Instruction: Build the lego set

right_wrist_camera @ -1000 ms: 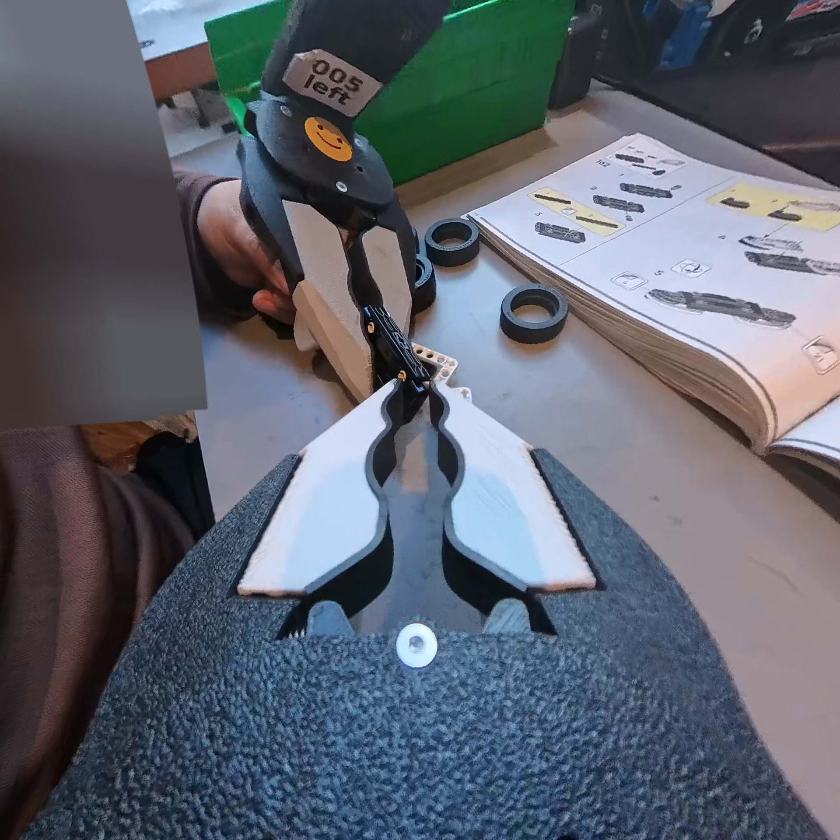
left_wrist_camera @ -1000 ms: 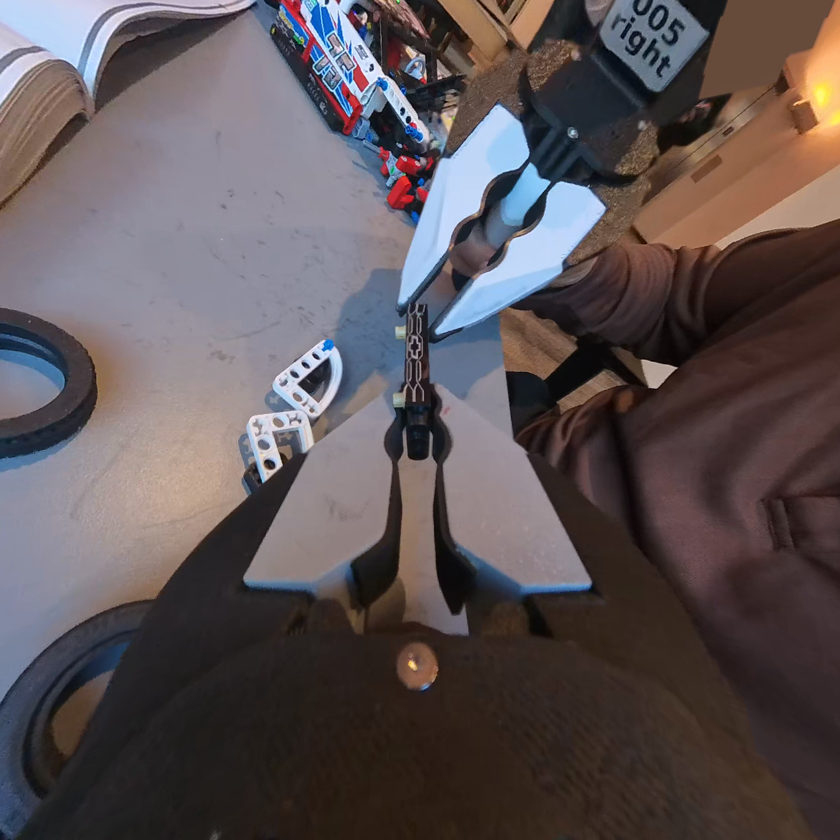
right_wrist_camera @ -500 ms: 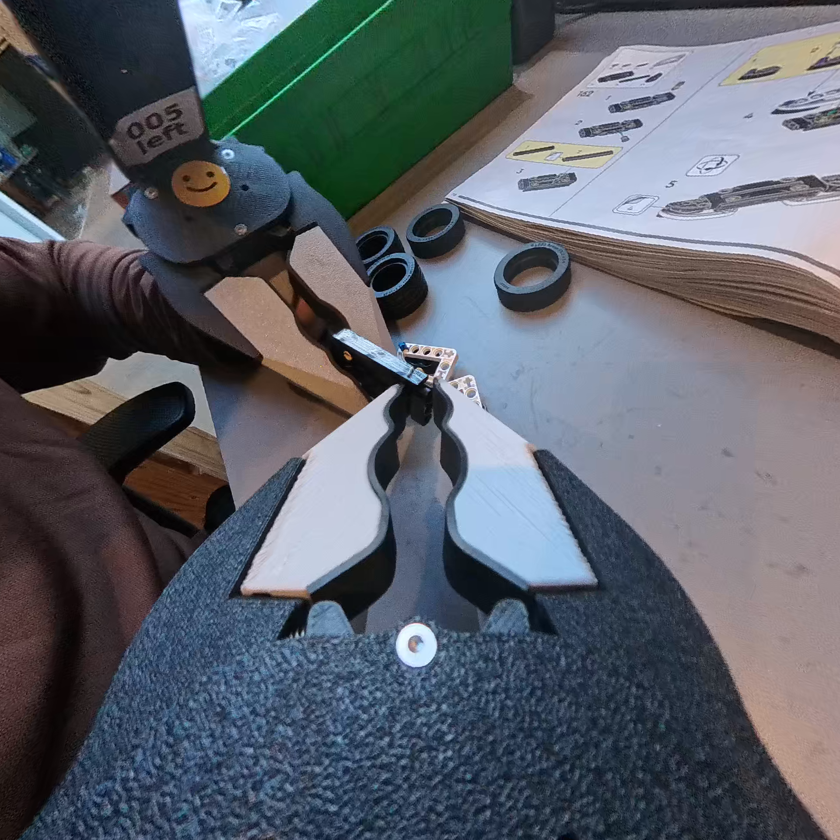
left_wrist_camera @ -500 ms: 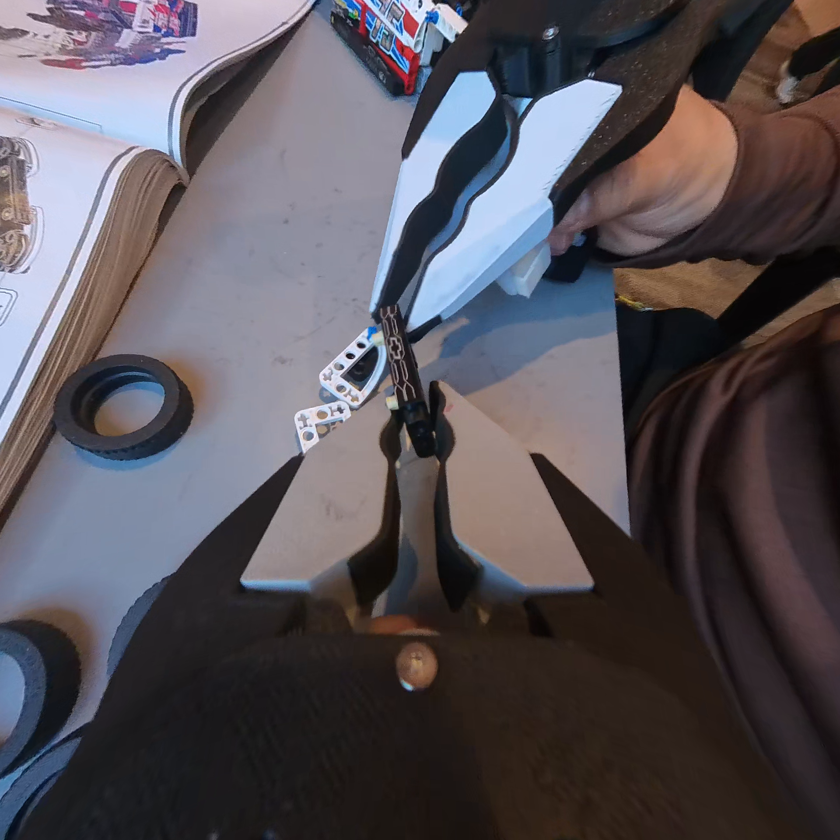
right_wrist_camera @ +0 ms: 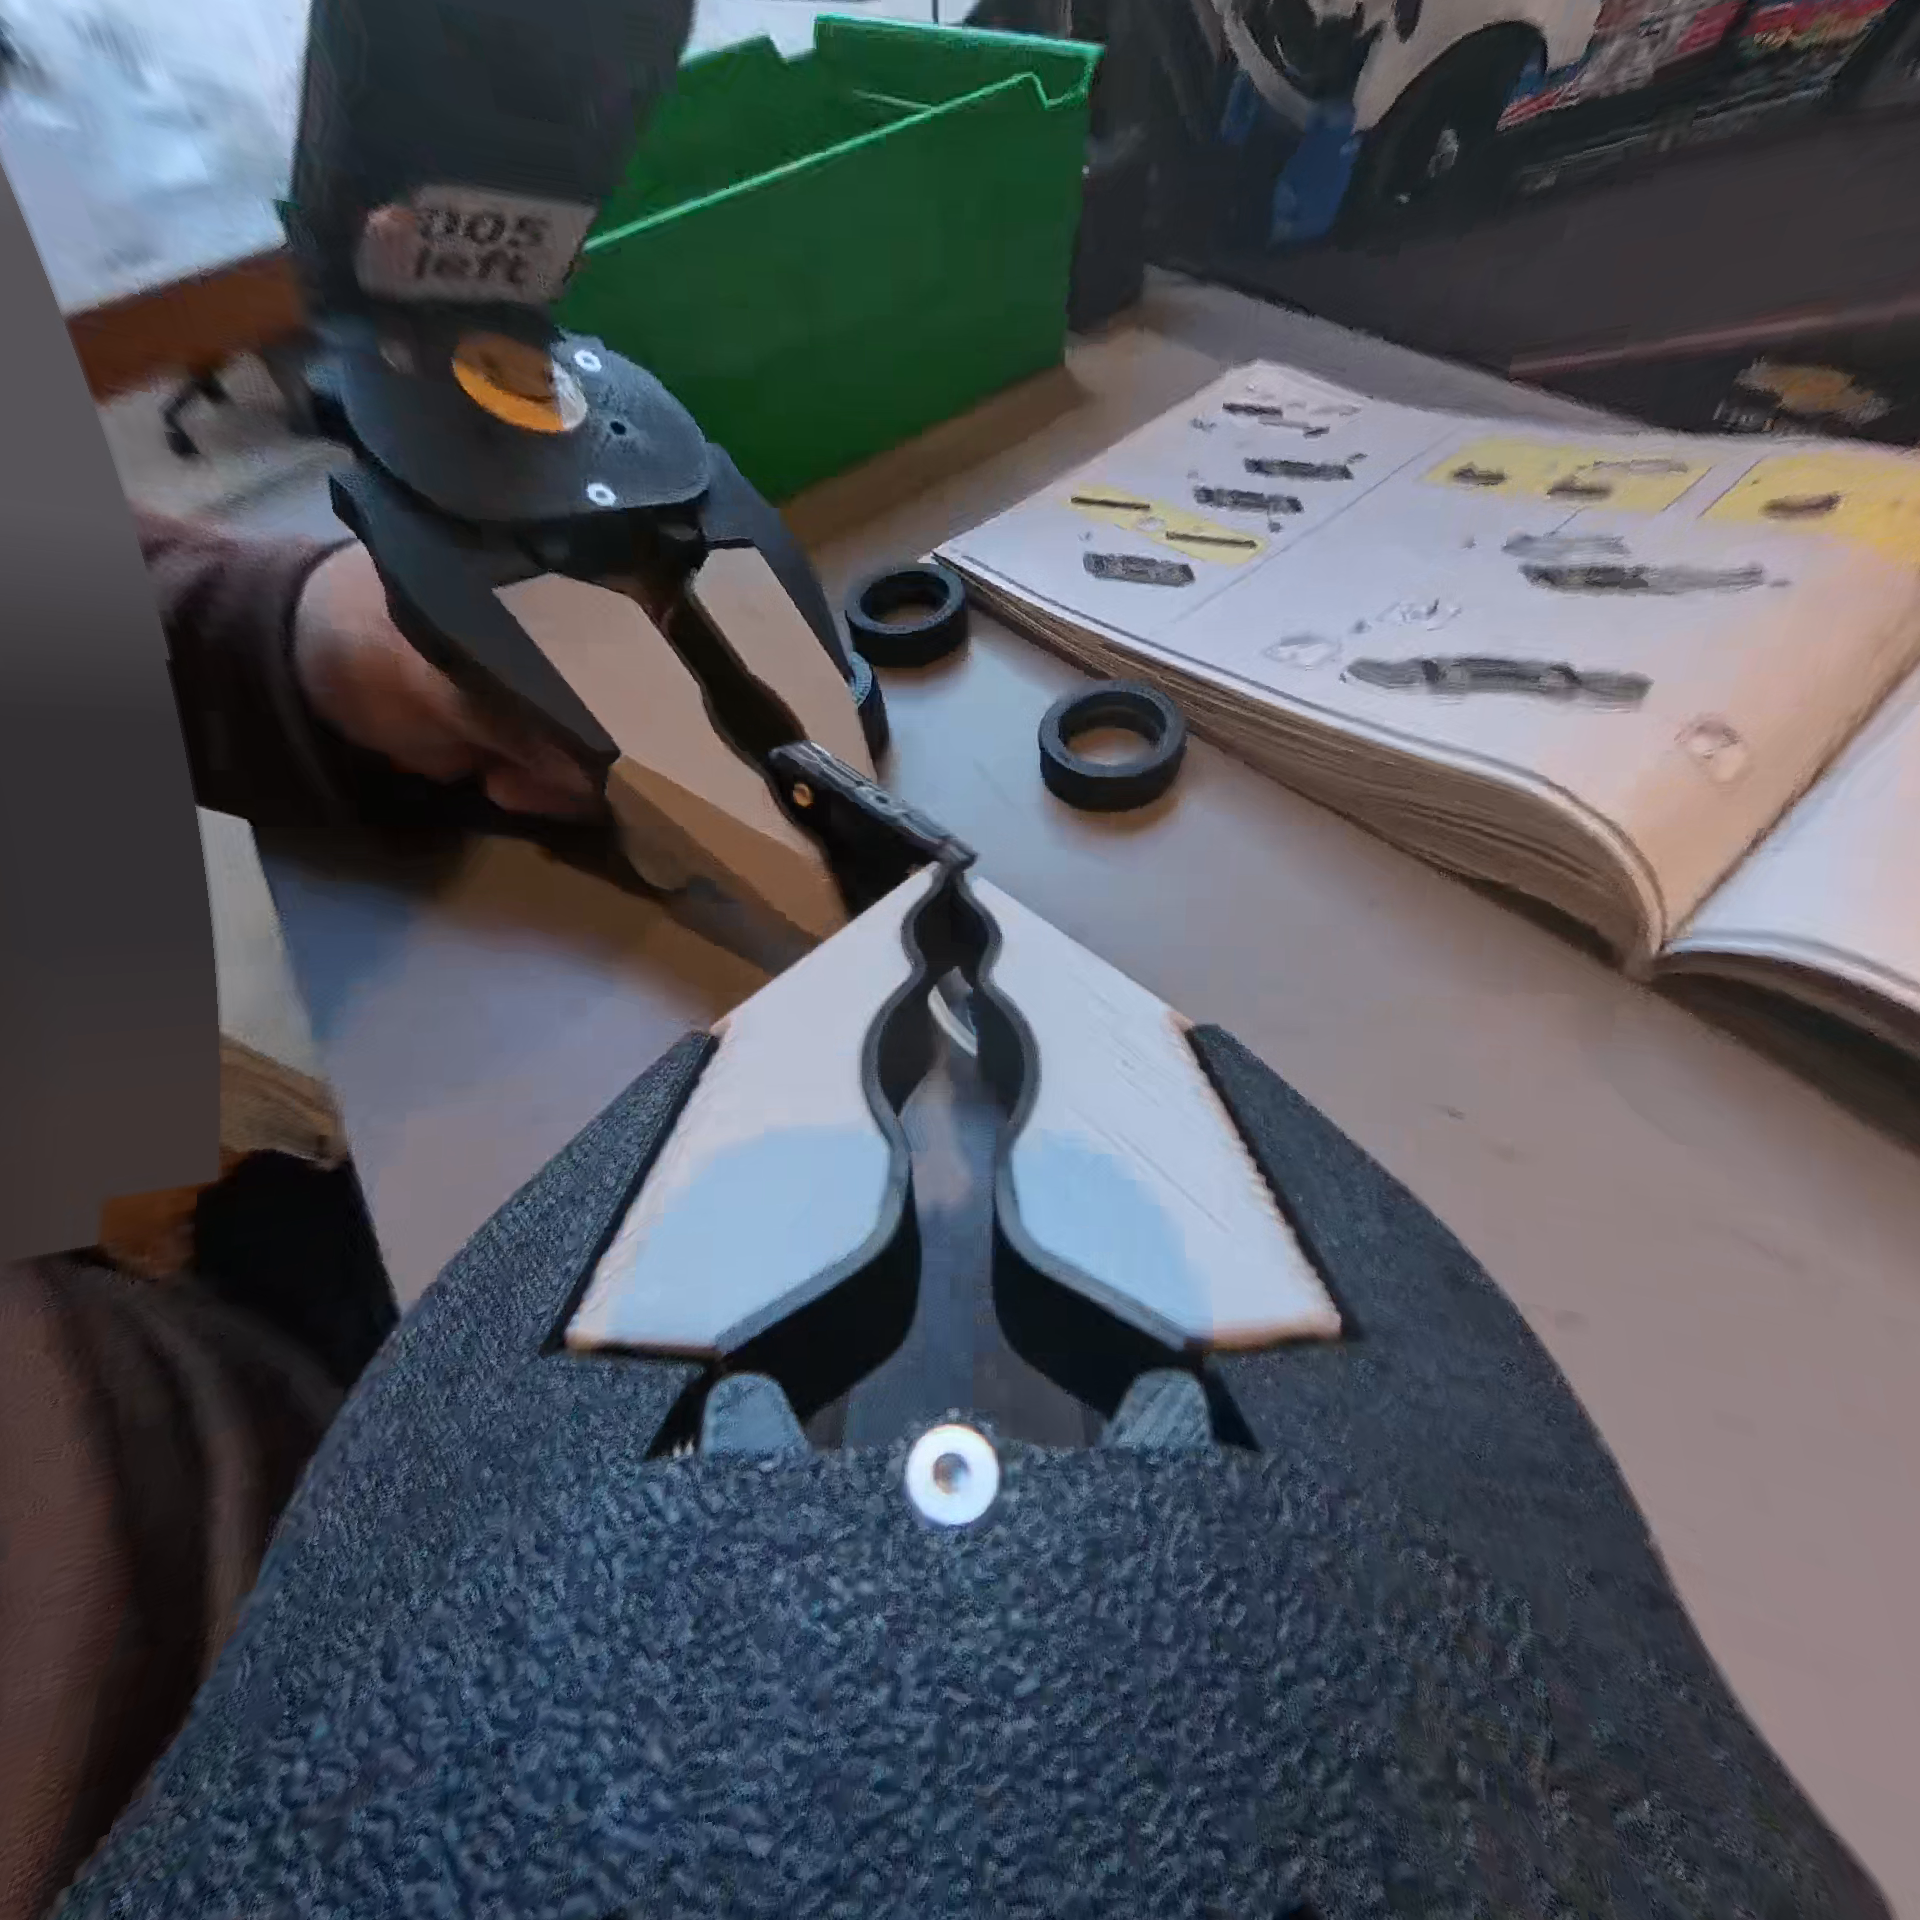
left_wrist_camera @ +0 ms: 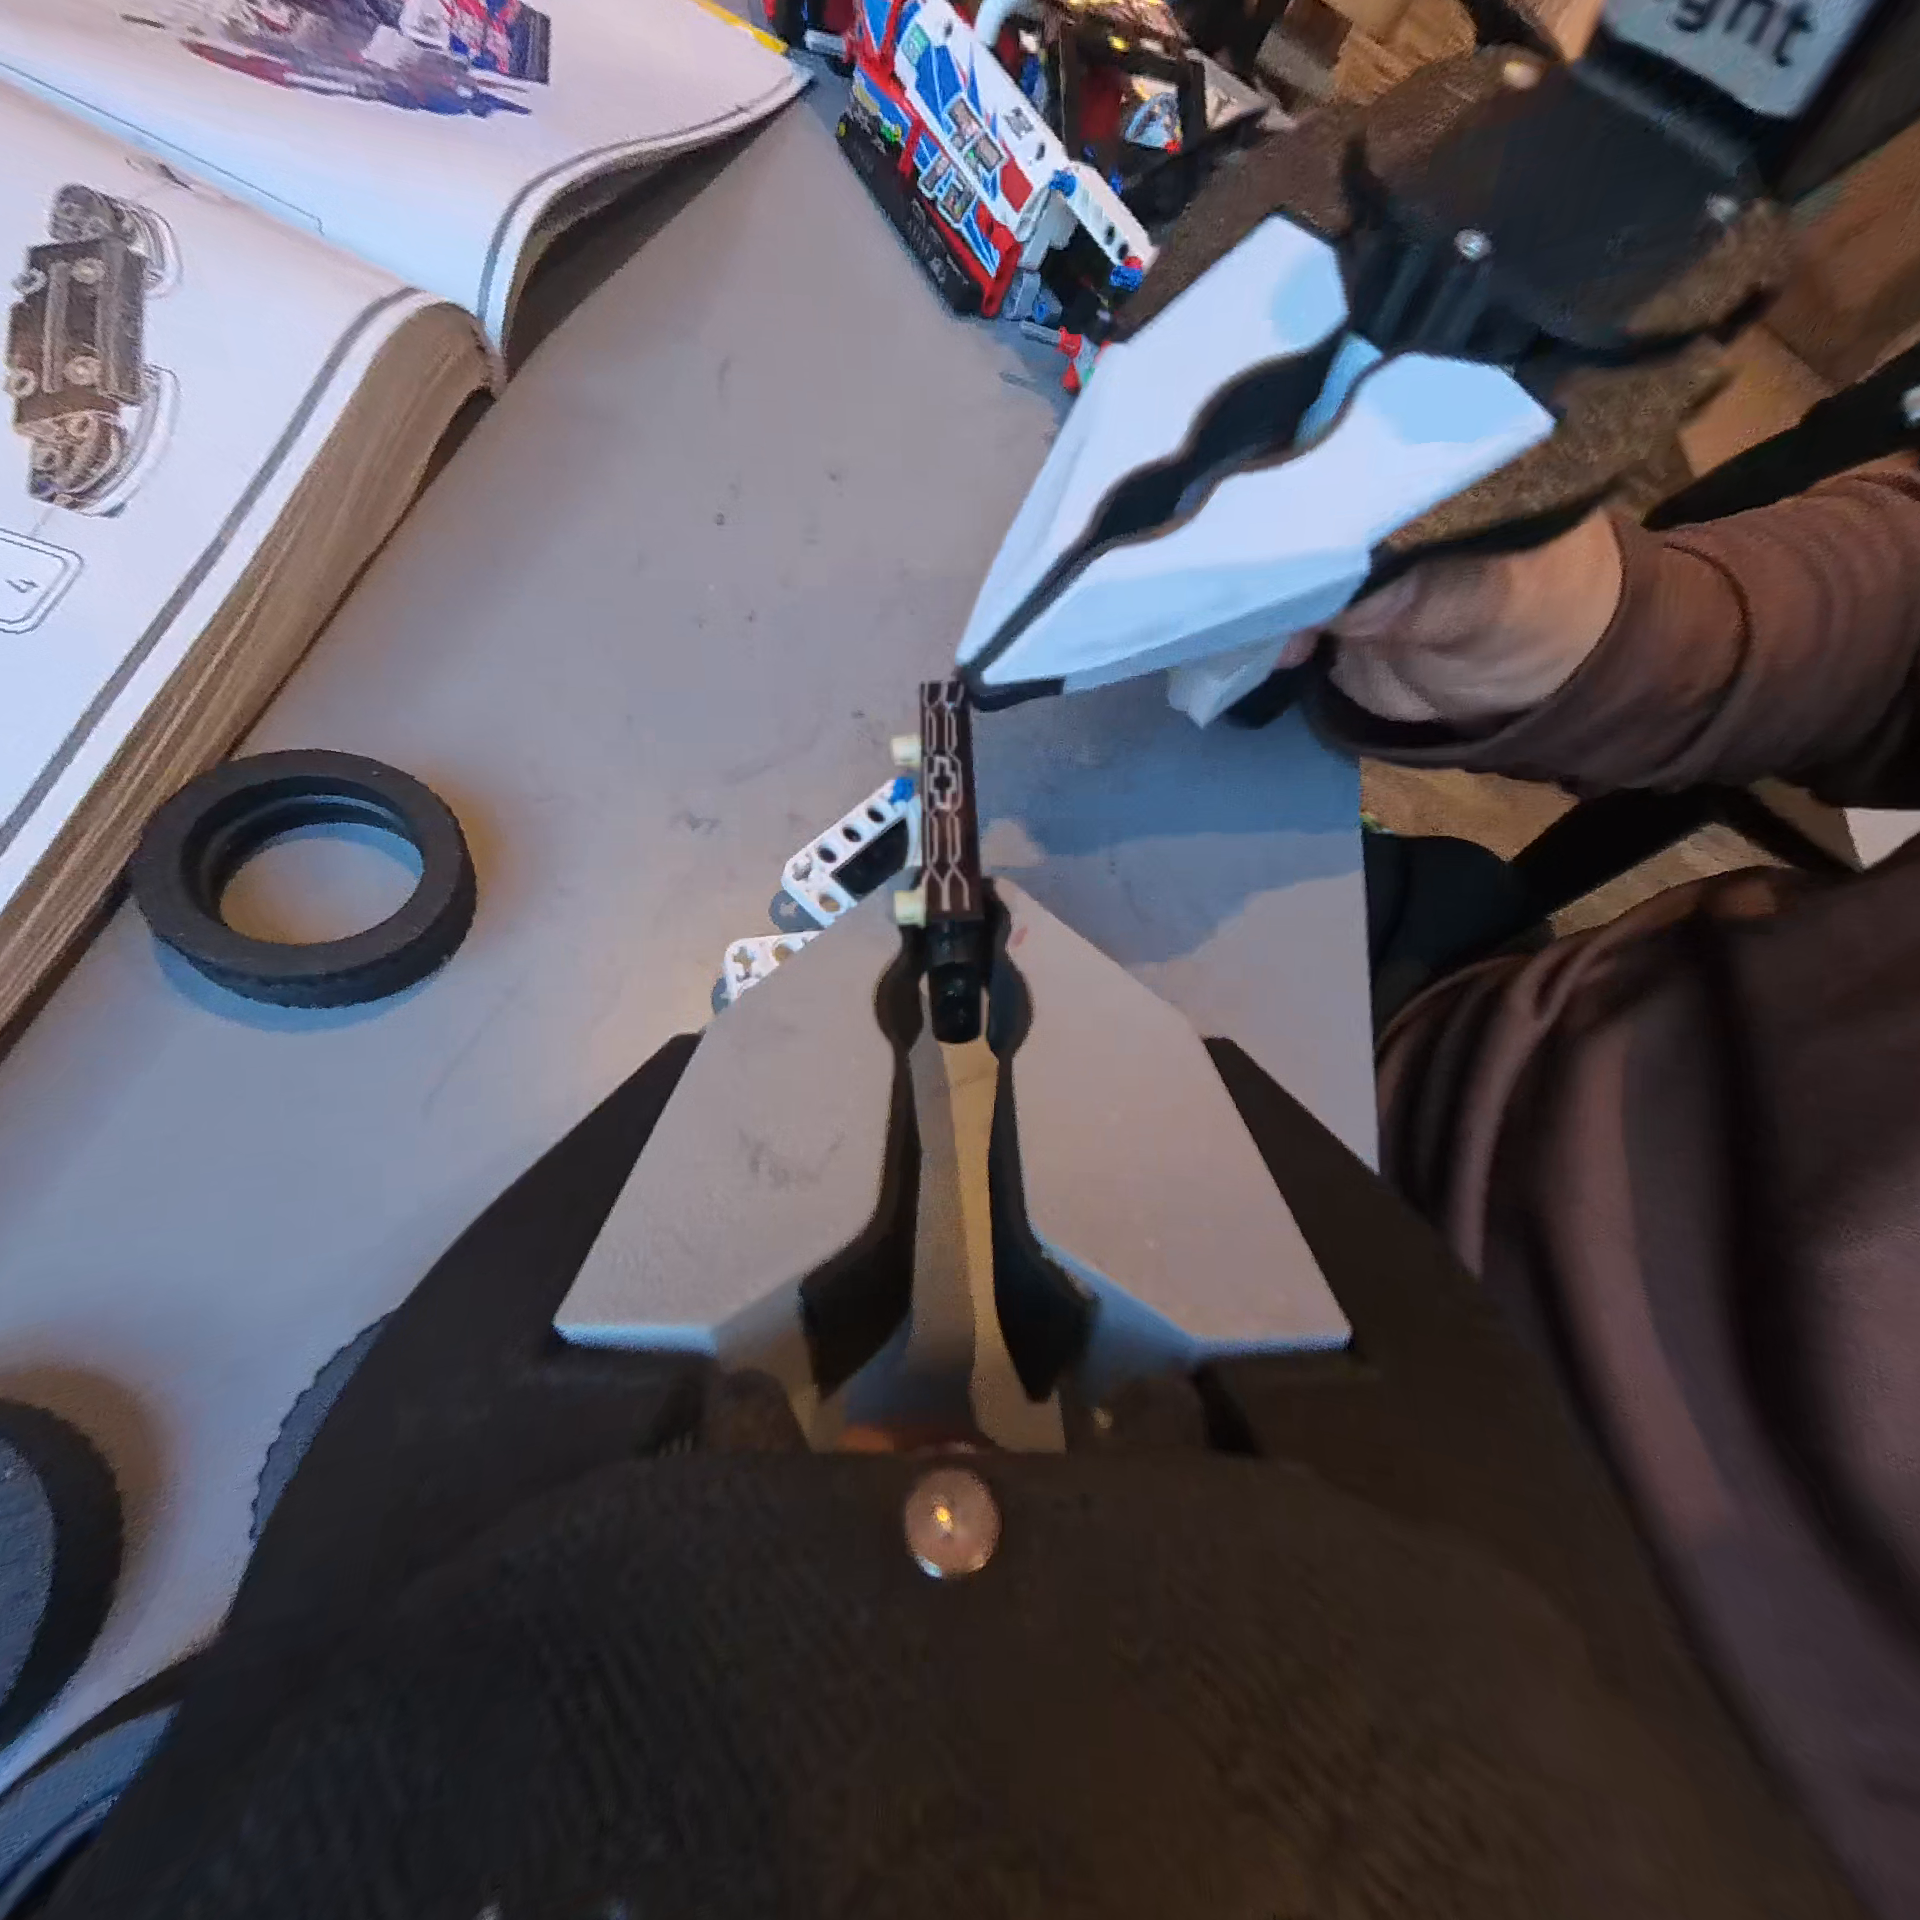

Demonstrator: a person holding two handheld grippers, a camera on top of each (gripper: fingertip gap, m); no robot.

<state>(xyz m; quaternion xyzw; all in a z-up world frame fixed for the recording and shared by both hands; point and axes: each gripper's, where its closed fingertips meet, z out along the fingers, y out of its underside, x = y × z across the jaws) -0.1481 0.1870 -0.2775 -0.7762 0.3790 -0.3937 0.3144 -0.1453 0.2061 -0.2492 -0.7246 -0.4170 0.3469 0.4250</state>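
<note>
My left gripper (left_wrist_camera: 951, 925) is shut on the near end of a black lego beam (left_wrist_camera: 948, 821) with a patterned dark face and small tan pins on its side, held above the grey table (left_wrist_camera: 644, 582). My right gripper (right_wrist_camera: 951, 878) comes in from the upper right of the left wrist view (left_wrist_camera: 971, 684). Its tips are closed at the beam's far end (right_wrist_camera: 883, 821), and they seem to pinch it. Two white lego pieces (left_wrist_camera: 847, 857) lie on the table just under the beam.
An open instruction book (right_wrist_camera: 1455, 644) lies on the table, also in the left wrist view (left_wrist_camera: 208, 312). Black tyres (left_wrist_camera: 301, 878) (right_wrist_camera: 1112, 743) (right_wrist_camera: 904, 613) lie beside it. A green bin (right_wrist_camera: 831, 260) stands behind. A red, white and blue lego model (left_wrist_camera: 987, 177) stands at the back. The table edge (left_wrist_camera: 1363, 935) is at my right. Less than 4 cm separates the two grippers' tips.
The right gripper's tips have closed at the beam's far end; they were slightly apart before. Both grippers have swung while the left keeps hold of the beam.
</note>
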